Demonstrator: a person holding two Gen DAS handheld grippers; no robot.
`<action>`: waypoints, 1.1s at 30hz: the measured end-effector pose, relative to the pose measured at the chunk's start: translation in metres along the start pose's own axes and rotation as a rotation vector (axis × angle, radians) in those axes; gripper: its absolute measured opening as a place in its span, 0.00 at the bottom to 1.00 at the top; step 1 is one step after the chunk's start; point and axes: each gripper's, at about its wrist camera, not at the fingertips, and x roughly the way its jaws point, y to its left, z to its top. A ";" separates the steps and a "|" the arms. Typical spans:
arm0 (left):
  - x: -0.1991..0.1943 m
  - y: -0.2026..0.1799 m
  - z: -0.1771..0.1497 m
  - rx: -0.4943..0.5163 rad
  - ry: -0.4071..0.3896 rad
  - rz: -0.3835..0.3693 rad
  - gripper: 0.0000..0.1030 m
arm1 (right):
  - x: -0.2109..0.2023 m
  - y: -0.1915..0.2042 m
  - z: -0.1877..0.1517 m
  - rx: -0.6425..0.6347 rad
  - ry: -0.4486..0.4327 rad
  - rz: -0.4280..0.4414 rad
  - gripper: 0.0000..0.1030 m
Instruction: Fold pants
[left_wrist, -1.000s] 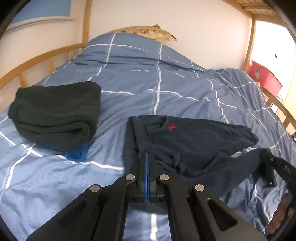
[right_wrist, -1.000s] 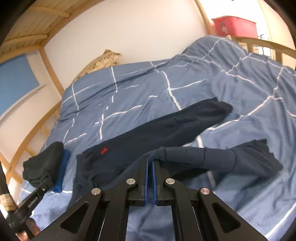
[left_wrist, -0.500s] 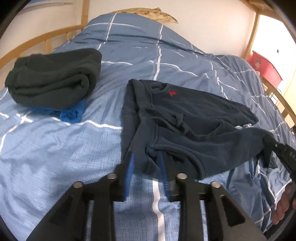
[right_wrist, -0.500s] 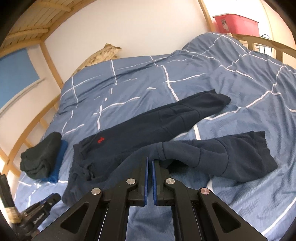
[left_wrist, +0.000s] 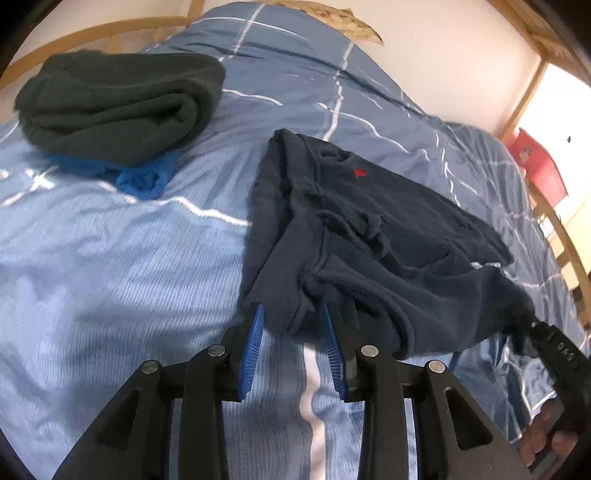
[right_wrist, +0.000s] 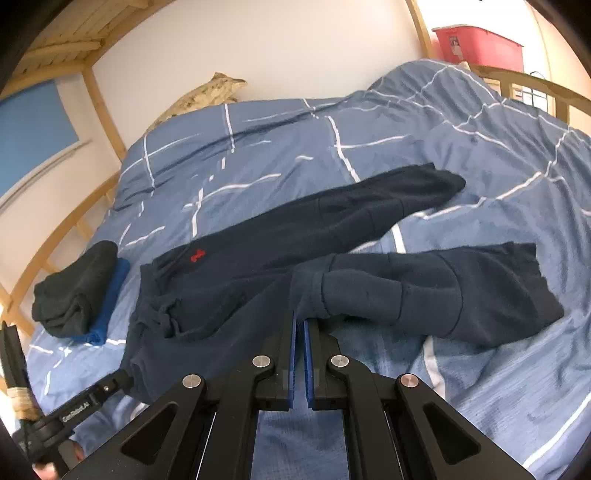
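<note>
Now parted, left gripper (left_wrist: 291, 325) with jaws wide around the waistband corner of the navy pants (left_wrist: 369, 229), cloth between the blue pads (left_wrist: 251, 347) but no longer clamped. Right gripper (right_wrist: 299, 332) pinched shut on the near leg's fold, center frame. Pants spread across the blue checked duvet (right_wrist: 369, 122). Folded dark garment (left_wrist: 114, 103) upper left.

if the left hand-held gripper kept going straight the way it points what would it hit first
The navy pants: their waistband edge already sits between the open left hand-held gripper fingers, so it would likely push into that fabric.
</note>
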 end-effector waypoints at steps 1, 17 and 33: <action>0.001 0.000 -0.002 -0.006 0.005 -0.001 0.32 | 0.000 0.000 -0.001 0.001 0.001 0.003 0.05; 0.019 -0.001 0.000 -0.040 0.008 -0.048 0.12 | 0.006 0.003 -0.007 -0.008 0.011 -0.004 0.05; -0.037 -0.042 0.072 0.020 -0.120 -0.058 0.11 | -0.021 0.005 0.055 -0.004 -0.082 0.038 0.05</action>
